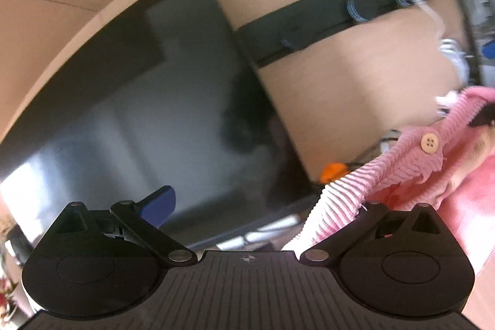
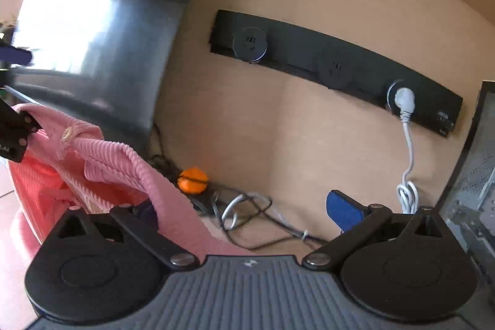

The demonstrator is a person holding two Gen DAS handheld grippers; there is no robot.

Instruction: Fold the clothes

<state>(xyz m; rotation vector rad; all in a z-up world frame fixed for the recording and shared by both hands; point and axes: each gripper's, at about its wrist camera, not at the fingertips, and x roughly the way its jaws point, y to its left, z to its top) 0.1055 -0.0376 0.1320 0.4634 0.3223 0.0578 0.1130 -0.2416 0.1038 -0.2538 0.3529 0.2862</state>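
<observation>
Button (image 1: pixel 429 143) faces left view; plug (image 2: pixel 403 98), right.

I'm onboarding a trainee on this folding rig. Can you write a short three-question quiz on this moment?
1. True or false: the pink ribbed cardigan lies flat on a table.
2. How many sockets in the black socket strip have a plug in them? A) none B) one C) three
3. Fill in: the small round object beside the cable tangle is coloured ____.

Key: 1 false, it hangs lifted by the left gripper and right gripper; 2 B; 3 orange.
</observation>
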